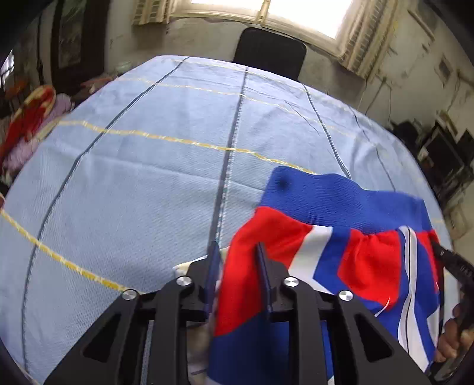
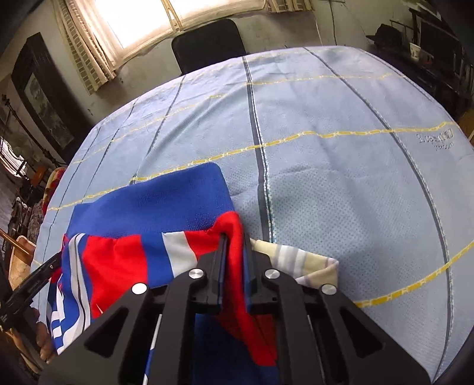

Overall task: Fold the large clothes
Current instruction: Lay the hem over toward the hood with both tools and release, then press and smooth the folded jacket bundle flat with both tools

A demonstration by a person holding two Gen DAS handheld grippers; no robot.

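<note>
We see both tongs pinching the red, white and blue garment, which lies bunched at the near edge of the blue-covered table, the left gripper on its one red corner and the right gripper on the other.

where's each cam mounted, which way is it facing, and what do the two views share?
Left wrist: on the left gripper, facing forward and down over the blue tablecloth toward a black chair; its jaws grip the red-white-blue garment; the right gripper and hand show at right.
Right wrist: on the right gripper, same heading; it grips the garment's other end; the left gripper shows at left.
Shared: garment, tablecloth, chair, window.
</note>
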